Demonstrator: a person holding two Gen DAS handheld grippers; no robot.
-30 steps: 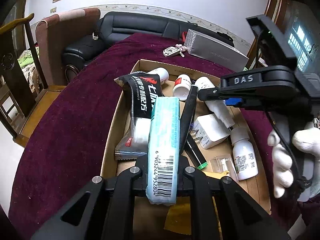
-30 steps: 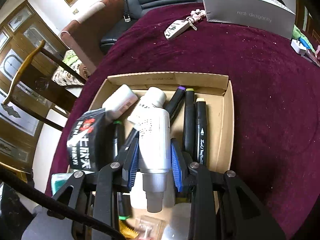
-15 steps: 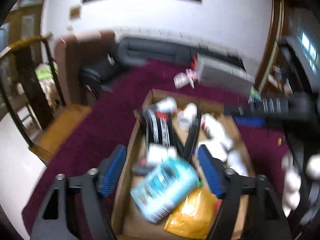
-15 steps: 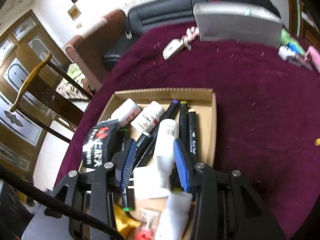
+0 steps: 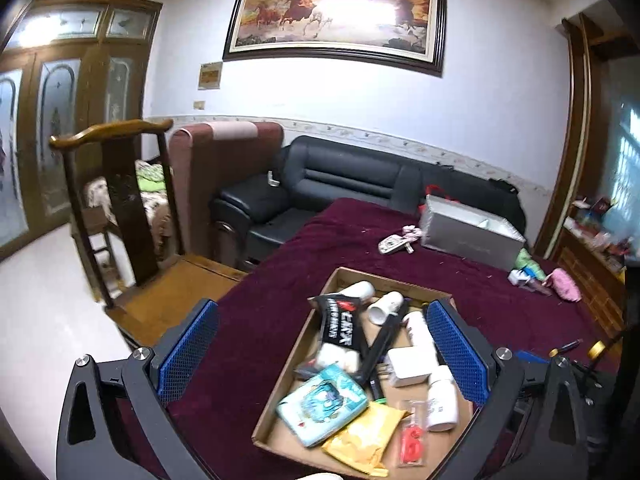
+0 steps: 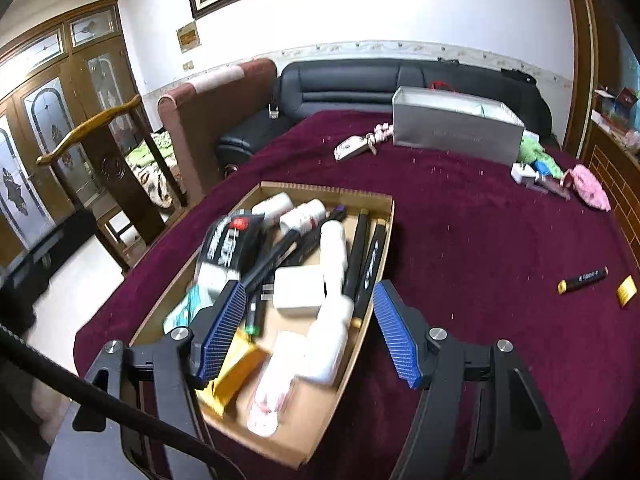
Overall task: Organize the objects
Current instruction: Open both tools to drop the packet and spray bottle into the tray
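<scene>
A shallow cardboard box sits on a maroon cloth and holds the sorted items. A light blue packet lies in its near left part. A white bottle lies among black markers. A black pouch, a white charger and a yellow packet also lie inside. My left gripper is open and empty above the box. My right gripper is open and empty above the box's near end.
A loose black marker and a gold tag lie on the cloth to the right. A grey box, keys, a white plug and a pink pouch sit at the far side. A wooden chair stands left.
My left gripper opened and let the light blue packet drop into the box. My right gripper opened and released the white bottle into the box. Both grippers rose and pulled back.
</scene>
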